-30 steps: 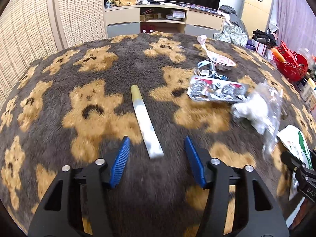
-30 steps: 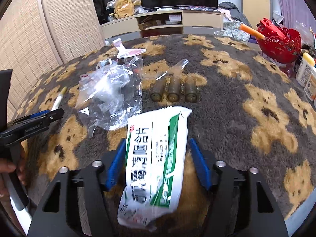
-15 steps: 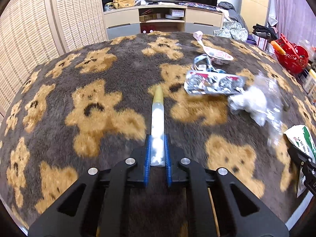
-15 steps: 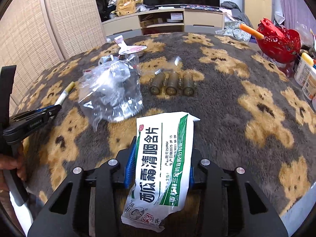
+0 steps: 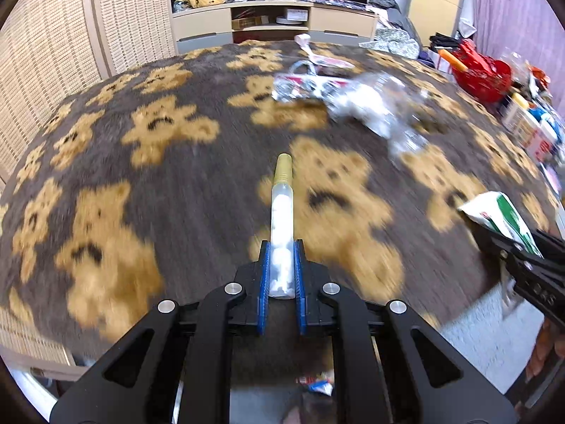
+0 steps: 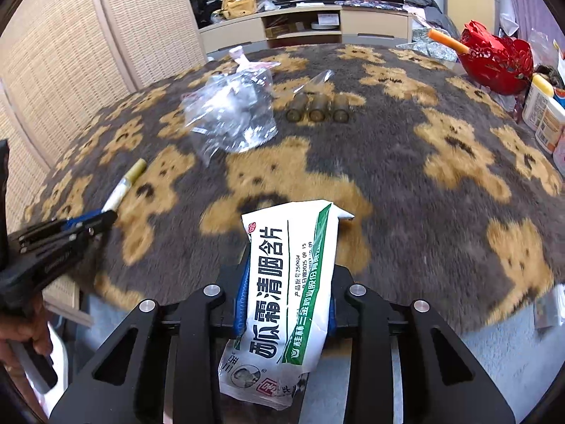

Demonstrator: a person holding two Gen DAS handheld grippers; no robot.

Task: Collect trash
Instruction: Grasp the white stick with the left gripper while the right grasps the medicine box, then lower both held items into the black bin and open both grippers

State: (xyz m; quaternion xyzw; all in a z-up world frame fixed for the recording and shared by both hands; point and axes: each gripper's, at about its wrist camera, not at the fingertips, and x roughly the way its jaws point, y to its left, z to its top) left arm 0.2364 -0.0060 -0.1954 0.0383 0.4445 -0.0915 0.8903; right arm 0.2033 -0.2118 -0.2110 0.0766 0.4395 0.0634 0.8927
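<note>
Left claw (image 5: pixel 281 268) is clamping a gold-capped tube (image 5: pixel 281 226); right claw (image 6: pixel 284 304), jaws just closing, is gripping a white-green packet (image 6: pixel 282 293).

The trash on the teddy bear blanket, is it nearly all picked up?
Not yet. The left claw grips the gold-capped tube, the right claw the white-and-green packet. The clear bag, three brown vials and foil wrapper remain.

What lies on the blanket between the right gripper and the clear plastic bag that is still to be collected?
Nothing visible. Only bare bear-pattern blanket separates the right gripper from the clear plastic bag. But this gripper already holds the white-and-green packet, its jaws having just been closing on it, so it is not free yet.
</note>
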